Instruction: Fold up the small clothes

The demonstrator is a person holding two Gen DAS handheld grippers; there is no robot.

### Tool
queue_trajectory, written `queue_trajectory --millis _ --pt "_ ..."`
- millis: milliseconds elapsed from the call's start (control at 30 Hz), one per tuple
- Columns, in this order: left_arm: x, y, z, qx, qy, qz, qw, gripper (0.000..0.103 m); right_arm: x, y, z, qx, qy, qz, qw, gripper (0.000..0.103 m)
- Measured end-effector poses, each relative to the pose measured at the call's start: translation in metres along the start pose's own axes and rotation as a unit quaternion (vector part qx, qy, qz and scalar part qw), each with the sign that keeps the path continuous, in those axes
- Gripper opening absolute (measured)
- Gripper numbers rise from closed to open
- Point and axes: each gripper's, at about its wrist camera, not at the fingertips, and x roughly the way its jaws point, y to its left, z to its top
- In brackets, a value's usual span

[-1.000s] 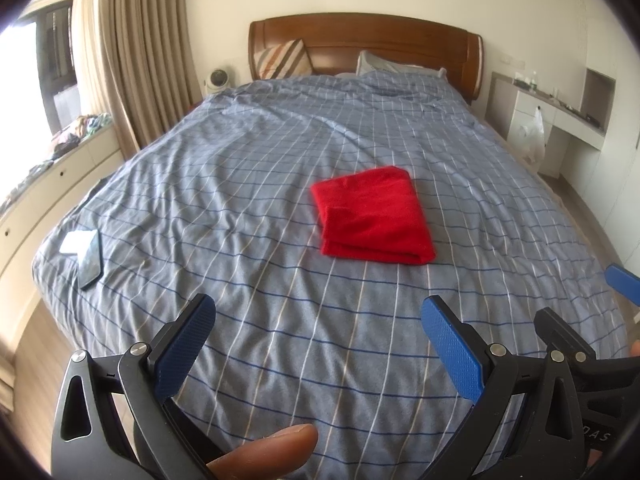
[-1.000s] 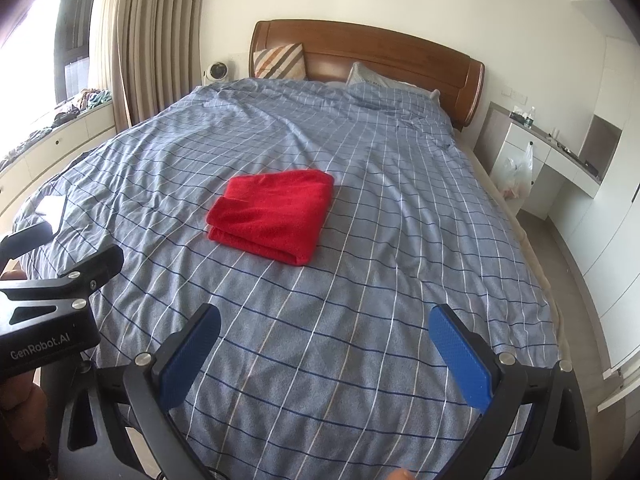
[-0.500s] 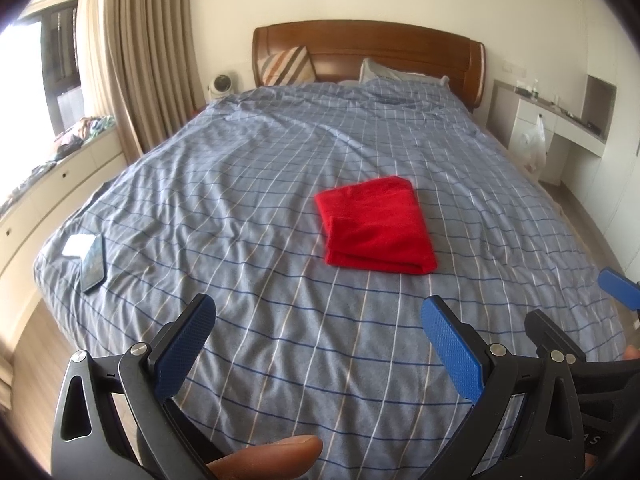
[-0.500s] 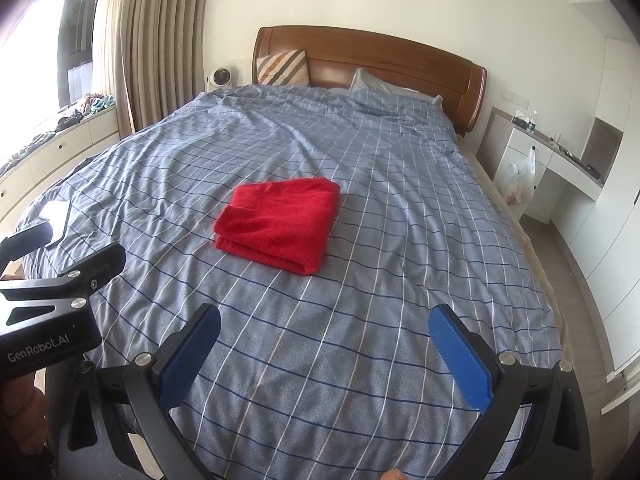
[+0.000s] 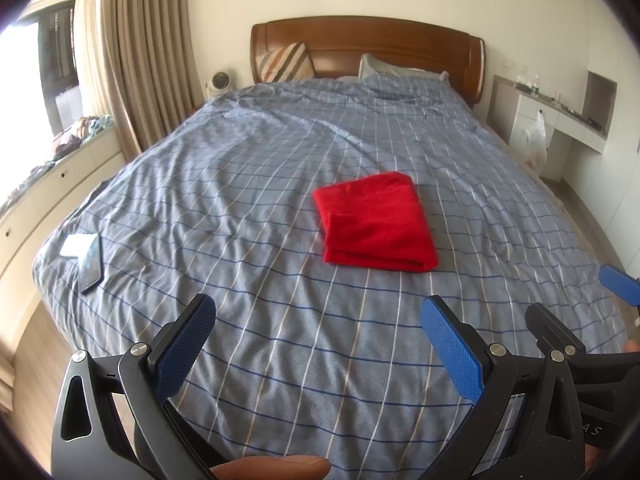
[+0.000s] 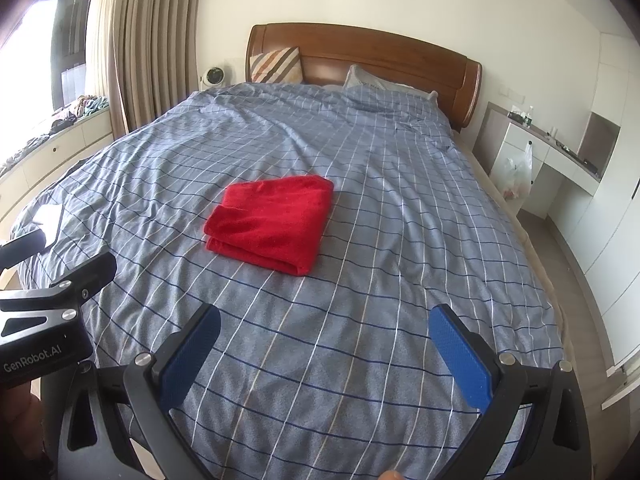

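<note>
Both grippers have drawn back from the bed since a second ago, so the red cloth (image 5: 376,222) now sits farther off, about twelve o'clock from the left gripper (image 5: 316,340) and eleven o'clock from the right gripper (image 6: 324,354). Both sets of jaws are spread wide and carry nothing. The cloth lies on the checked bedspread (image 6: 400,240) as a neat layered rectangle, so this piece looks finished. No other garment awaits on the bed; a phone (image 5: 91,264) lies at nine o'clock.
</note>
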Motion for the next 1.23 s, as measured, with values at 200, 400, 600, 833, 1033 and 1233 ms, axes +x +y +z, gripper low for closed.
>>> queue_trajectory --millis 200,400,600,833,1033,1233 --pt "0.0007 -0.0005 0.0001 0.002 0.001 -0.001 1.0000 0.103 0.0012 0.0007 -0.0027 -0.003 0.002 0.000 1.000 0.102" --pt "0.0030 -0.0010 -0.0006 0.003 0.003 -0.002 1.0000 0.103 0.0008 -0.0004 -0.0017 -0.001 0.001 0.000 1.000 0.102" --pt "0.0034 -0.0019 -0.0007 0.003 0.002 -0.001 1.0000 0.103 0.0000 0.0001 -0.0004 -0.003 0.000 0.001 1.000 0.102" --pt "0.0039 -0.0026 -0.0012 0.004 0.000 0.001 1.0000 0.103 -0.0016 0.0022 0.0009 -0.006 -0.003 0.002 1.000 0.102" --pt "0.0036 -0.0022 -0.0027 -0.007 -0.001 0.000 1.0000 0.103 -0.0011 0.0015 -0.0002 -0.006 0.000 0.002 1.000 0.102" --pt "0.0013 -0.0026 -0.0035 0.005 -0.004 0.004 1.0000 0.103 0.0010 0.0004 -0.0011 -0.005 0.001 0.001 1.000 0.102"
